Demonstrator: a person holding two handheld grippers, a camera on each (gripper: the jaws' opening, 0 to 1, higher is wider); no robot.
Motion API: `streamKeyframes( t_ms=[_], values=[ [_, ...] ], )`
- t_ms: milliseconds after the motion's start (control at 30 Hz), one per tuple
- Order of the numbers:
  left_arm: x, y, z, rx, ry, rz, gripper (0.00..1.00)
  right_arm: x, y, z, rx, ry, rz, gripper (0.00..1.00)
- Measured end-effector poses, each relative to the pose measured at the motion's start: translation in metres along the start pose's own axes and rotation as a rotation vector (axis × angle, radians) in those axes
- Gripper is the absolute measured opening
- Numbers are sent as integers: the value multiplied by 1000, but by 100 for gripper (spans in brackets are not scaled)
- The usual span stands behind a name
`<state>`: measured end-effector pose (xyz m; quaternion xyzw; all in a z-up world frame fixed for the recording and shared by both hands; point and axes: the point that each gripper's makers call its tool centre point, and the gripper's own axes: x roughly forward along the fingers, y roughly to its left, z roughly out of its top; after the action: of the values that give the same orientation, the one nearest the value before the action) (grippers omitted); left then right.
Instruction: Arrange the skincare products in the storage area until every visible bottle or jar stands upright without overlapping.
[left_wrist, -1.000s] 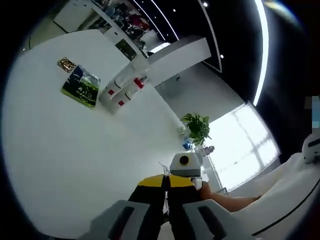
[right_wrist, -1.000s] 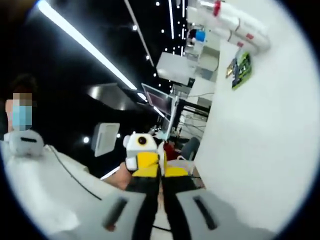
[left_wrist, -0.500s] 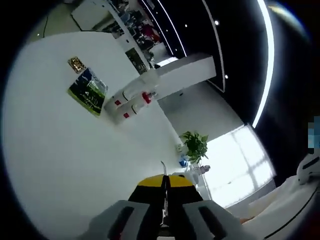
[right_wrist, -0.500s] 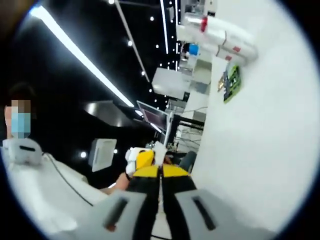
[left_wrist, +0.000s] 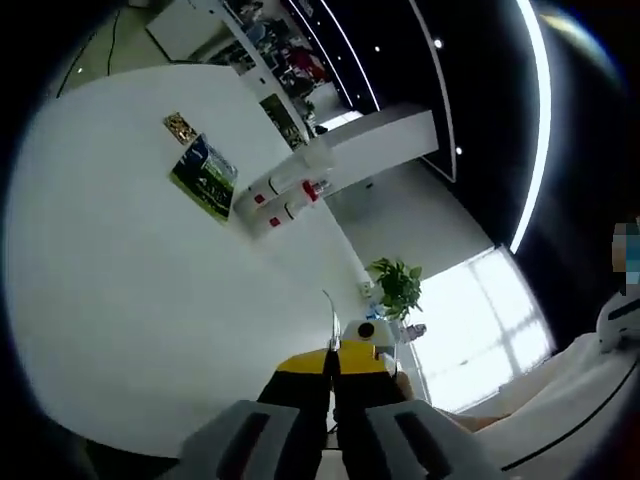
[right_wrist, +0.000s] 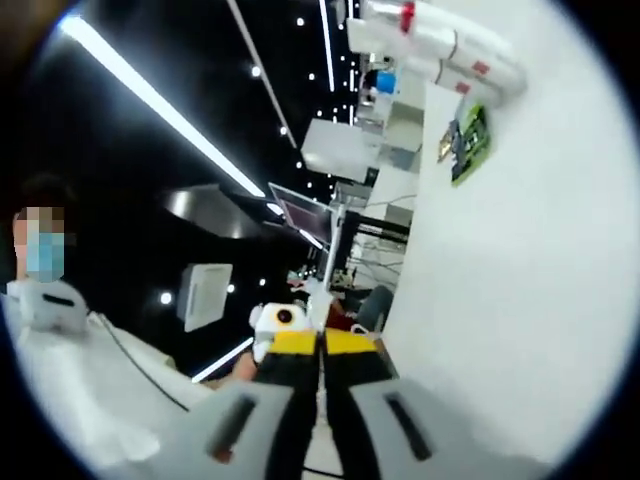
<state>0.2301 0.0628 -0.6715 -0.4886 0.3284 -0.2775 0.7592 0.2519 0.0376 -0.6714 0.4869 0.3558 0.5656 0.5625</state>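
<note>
The left tool (left_wrist: 331, 368) has its jaws pressed together on nothing, and the right tool (right_wrist: 322, 350) is likewise closed and empty. Compared with a second ago both views have swung and the far items sit a little nearer, so the hands seem to be starting their approach; nothing on the white surface (left_wrist: 130, 300) has moved. Two white bottles (left_wrist: 282, 195) with red caps and red labels lie on their sides, side by side, beside a flat green-and-blue packet (left_wrist: 205, 177) and a small gold-patterned item (left_wrist: 179, 126). Standing them up remains undone. The labels and the packet's print are too small to read.
</note>
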Motion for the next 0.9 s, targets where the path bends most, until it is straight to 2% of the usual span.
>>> streamKeyframes(
  t_ms=[133,233,300,367,400,433,500,600,700,833,900],
  values=[
    [-13,-1,4,-15,-61,2,0,14,0,-4,-10,16,17,1],
    [-25,5,9,-38,-110,9,0,24,-10,-9,-28,41,-28,10],
    [-31,8,14,-57,-143,5,0,31,-12,-13,-33,62,-27,8],
    [-39,12,22,-83,-191,4,0,41,0,-19,21,99,33,6],
    [-43,12,28,-103,-223,-8,0,47,0,-21,14,116,38,4],
    [-46,13,27,-104,-221,-16,0,51,-1,-24,3,145,34,3],
    [-49,16,29,-94,-231,-6,0,58,-3,-21,-17,146,16,1],
    [-53,18,42,-167,-268,-44,1,69,4,-12,-1,155,19,0],
    [-52,13,55,-138,-279,-57,2,76,9,-1,-8,152,-4,0],
    [-52,10,66,-157,-280,-101,1,84,10,18,12,136,-52,0],
    [-54,9,71,-177,-295,-125,1,88,16,28,-15,144,-69,0]
  ],
)
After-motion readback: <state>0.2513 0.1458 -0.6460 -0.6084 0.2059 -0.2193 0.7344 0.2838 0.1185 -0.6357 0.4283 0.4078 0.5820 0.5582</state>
